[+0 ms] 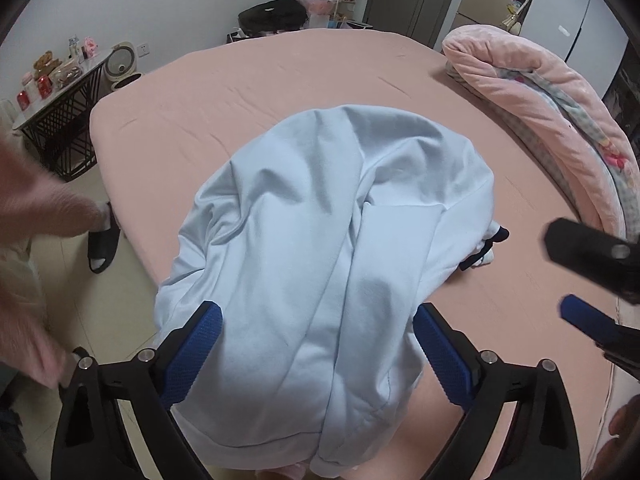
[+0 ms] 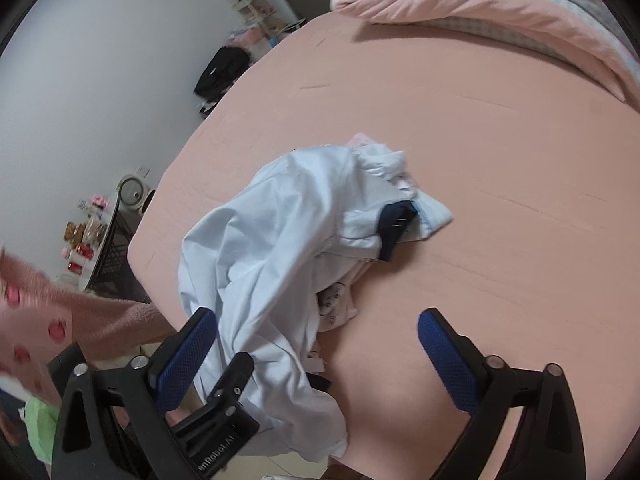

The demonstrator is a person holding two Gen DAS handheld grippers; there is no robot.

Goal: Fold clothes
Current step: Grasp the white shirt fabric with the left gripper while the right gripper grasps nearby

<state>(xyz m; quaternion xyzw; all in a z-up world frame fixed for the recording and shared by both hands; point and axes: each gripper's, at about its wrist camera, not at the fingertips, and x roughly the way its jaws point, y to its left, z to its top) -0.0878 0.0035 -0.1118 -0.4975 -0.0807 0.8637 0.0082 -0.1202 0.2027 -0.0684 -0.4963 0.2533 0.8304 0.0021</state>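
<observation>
1. Lying across most of both views is the bed (image 1: 248,80), covered in a pink sheet, with a rolled pink quilt (image 1: 532,92) sitting along its far right edge, well apart from the work.
2. Resting near the bed's near-left corner is a pale blue garment (image 1: 320,216), bunched and creased, part of it hanging over the edge; smaller white and patterned clothes (image 2: 340,300) are peeking out from under it, and a navy trim (image 2: 396,228) is showing at its far side.
3. Hovering over the garment's near end is the left claw (image 1: 316,352), its blue pads standing wide on either side of the cloth, not pressing on it, so it is holding nothing.
4. Hanging just beside the pile, over bare sheet, is the right claw (image 2: 320,344), equally wide and empty.
5. Judging from the heap, the step in hand is taking hold of the blue garment to spread it flat. Doing it well probably means pinching a single layer at a hem or shoulder with each claw, keeping clear of the clothes underneath, then drawing the two grips apart and toward the bed's middle so that nothing is sliding off the edge.
</observation>
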